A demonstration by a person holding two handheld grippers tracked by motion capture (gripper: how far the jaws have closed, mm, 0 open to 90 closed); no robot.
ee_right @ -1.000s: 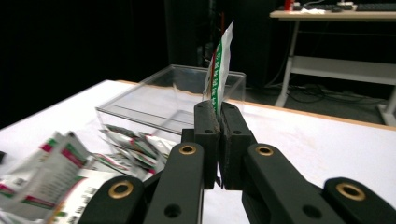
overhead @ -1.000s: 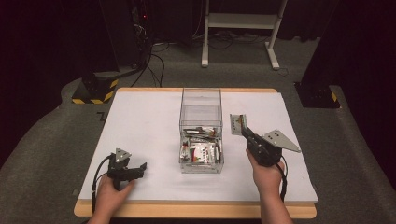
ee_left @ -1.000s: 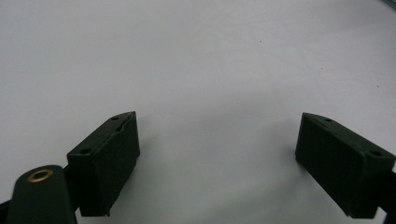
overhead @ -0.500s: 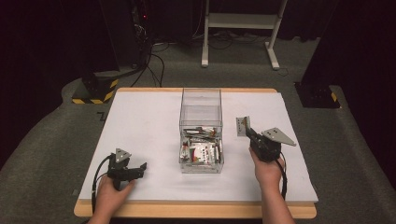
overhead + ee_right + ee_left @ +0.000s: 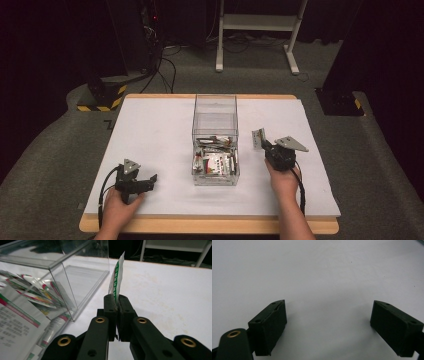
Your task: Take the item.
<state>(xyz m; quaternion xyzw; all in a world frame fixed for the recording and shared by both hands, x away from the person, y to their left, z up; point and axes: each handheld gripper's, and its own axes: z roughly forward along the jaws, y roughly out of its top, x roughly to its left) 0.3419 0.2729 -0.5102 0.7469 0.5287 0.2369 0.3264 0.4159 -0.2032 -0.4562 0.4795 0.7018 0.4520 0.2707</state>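
Packet pinched upright — between right fingers.

The sachet pinched in the black right gripper was white with green print along its edge, and the sachets at 9 o'clock of it, inside the clear colourless box, were white with red and green stripes and grey lettering. The table was covered in white, with a pale wood edge at 6 o'clock. The left gripper was matt black with a brass-coloured rivet.
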